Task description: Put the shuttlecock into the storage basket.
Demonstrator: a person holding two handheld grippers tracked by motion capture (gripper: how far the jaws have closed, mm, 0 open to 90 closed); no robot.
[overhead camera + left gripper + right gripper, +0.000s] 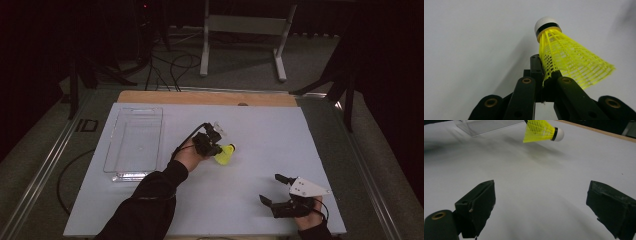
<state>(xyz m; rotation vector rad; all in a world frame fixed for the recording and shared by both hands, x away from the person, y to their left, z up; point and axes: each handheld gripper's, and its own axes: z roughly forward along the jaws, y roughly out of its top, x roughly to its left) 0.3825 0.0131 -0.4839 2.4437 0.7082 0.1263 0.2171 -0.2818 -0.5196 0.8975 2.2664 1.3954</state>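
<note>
Left gripper view shows my left claw point(544, 75) clamped on the yellow plastic mesh shuttlecock point(569, 60), held above the white table point(260, 130). My right claw point(275, 189) rests wide open. Next, I judge, carry it over the clear plastic tray point(134, 142).

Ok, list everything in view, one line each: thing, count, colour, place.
shuttlecock: one, yellow skirt with white cork, clamped by its skirt edge in the left gripper, off the mat
tray: one, clear plastic, empty, left side of the mat
mat: one, white, covering the table
table: one, wooden edge showing at the far side
frame: one, grey metal, on the floor beyond the table
left gripper: one, black, shut on the shuttlecock, mid-mat
right gripper: one, black with grey plate, open, near right corner
</note>
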